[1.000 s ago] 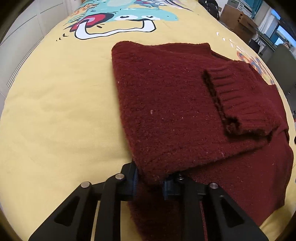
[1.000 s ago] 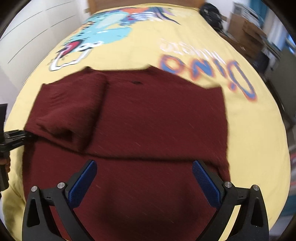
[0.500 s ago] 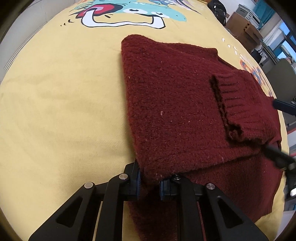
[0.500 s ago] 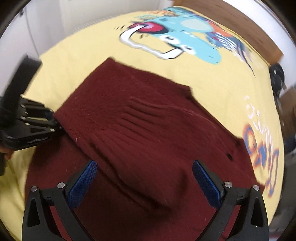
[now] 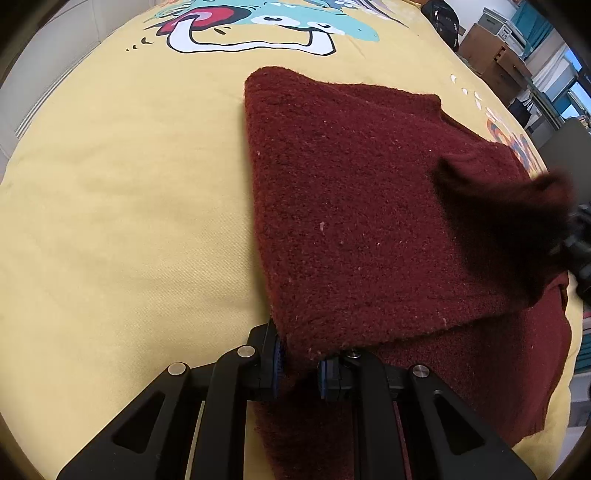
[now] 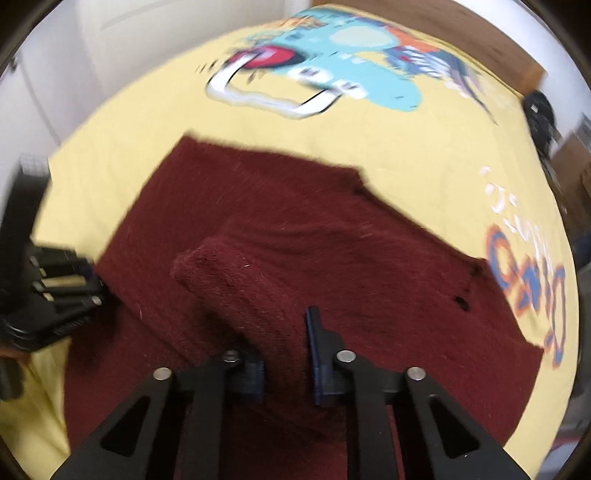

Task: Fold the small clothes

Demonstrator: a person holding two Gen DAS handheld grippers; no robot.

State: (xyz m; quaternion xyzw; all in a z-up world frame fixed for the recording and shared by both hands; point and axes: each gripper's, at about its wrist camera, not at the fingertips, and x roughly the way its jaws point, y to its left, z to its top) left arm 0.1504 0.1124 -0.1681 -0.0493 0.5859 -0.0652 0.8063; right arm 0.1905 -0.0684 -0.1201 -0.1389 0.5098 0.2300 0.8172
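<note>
A dark red knit sweater point(image 5: 354, 206) lies on a yellow bed cover, its left side folded over the body. My left gripper point(image 5: 298, 363) is shut on the near corner of that folded part. In the right wrist view the sweater point(image 6: 332, 236) fills the middle, and my right gripper point(image 6: 284, 354) is shut on the ribbed sleeve cuff point(image 6: 236, 295), which stands up off the body. The lifted cuff point(image 5: 517, 221) shows blurred at the right of the left wrist view, with the right gripper point(image 5: 576, 251) behind it. The left gripper point(image 6: 55, 295) shows at the left.
The yellow cover point(image 5: 110, 221) carries a large cartoon print point(image 5: 266, 26) beyond the sweater and orange and blue lettering point(image 6: 524, 273) to the right. Cardboard boxes and furniture point(image 5: 495, 51) stand past the bed's far right edge. A white wall point(image 6: 92, 55) is on the left.
My right gripper has moved in over the sweater, closed on the sleeve cuff and lifted it. My left gripper has stayed shut on the folded corner.
</note>
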